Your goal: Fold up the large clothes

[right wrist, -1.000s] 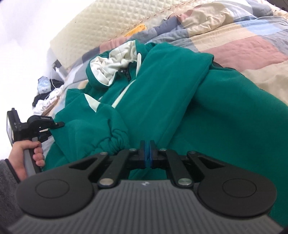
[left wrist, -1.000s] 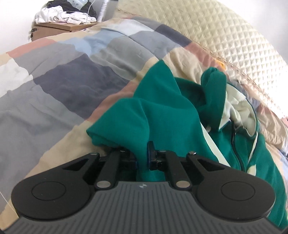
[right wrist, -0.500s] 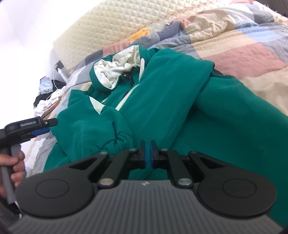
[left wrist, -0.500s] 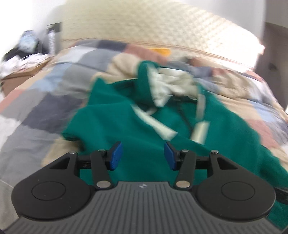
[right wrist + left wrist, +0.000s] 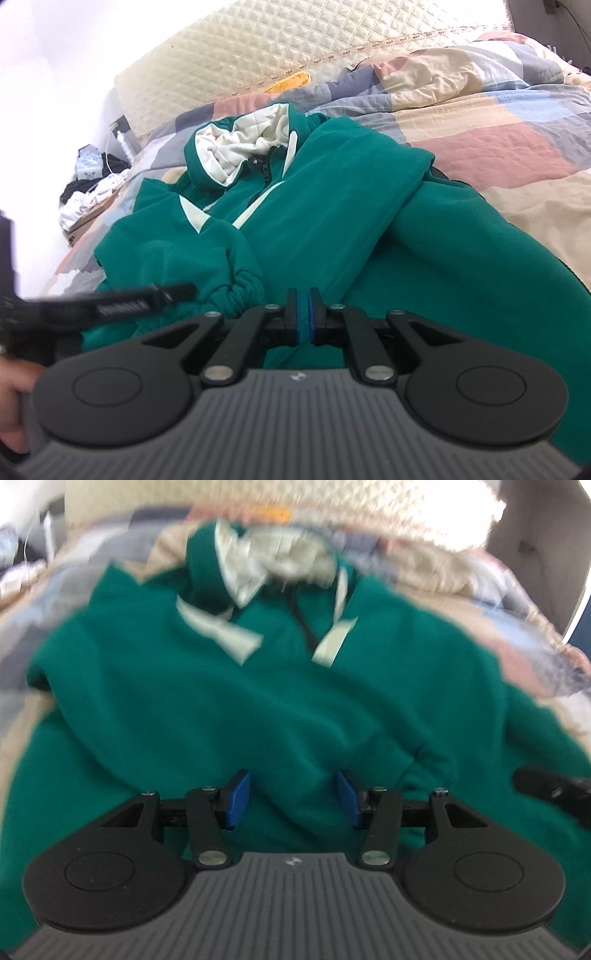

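One soft, bulky green fleece jacket (image 5: 332,229) sprawled mid-frame across patchwork bedding (image 5: 498,122), likely limp and best pinched at the hem, left gripper (image 5: 291,803) just opened and empty, right gripper (image 5: 300,320) clamped on its fabric.

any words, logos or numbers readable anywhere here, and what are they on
White lettering on the side of the left gripper in the right wrist view: motion-blurred, unreadable.
Small pale emblem on the right gripper body: a mark, no legible letters.
Green jacket, patchwork quilt: no text visible.
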Motion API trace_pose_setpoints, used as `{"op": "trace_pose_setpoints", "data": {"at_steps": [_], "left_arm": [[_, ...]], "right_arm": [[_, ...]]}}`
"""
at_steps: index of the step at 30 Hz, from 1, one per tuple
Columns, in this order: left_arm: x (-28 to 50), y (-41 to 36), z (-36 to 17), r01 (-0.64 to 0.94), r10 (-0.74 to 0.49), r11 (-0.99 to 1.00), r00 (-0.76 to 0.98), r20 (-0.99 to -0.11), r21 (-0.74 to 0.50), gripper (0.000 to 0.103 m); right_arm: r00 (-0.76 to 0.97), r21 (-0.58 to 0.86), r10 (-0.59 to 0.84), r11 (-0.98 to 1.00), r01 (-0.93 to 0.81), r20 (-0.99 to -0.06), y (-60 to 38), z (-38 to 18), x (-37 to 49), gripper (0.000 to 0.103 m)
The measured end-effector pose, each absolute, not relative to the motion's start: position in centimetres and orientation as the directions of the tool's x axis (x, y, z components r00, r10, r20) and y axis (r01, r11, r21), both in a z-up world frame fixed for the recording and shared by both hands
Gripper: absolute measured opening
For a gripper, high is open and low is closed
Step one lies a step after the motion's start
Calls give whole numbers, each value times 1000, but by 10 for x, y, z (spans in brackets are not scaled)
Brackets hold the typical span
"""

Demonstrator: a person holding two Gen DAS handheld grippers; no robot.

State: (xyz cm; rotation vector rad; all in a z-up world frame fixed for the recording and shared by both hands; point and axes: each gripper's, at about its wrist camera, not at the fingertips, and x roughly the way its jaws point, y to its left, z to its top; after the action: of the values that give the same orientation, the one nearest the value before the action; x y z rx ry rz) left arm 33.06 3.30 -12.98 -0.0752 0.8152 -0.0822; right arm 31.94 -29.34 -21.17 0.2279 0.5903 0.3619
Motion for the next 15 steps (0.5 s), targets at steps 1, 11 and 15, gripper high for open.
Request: {"op": "trace_pose_setpoints", "data": {"at_steps": [1, 11, 15], "left_arm": [[331, 36, -134, 42, -111, 993, 687, -719, -113, 57], [318, 41, -126, 34, -102, 993, 700, -706, -110, 57], [309, 48, -121, 23, -104, 992, 699, -708, -123, 57]], "right_arm": [[769, 305, 394, 914, -268, -504, -292, -213, 320, 8], [784, 247, 416, 909, -336, -462, -275, -217, 311, 8], [793, 202, 441, 897, -392, -421, -263, -211, 299, 9]]}}
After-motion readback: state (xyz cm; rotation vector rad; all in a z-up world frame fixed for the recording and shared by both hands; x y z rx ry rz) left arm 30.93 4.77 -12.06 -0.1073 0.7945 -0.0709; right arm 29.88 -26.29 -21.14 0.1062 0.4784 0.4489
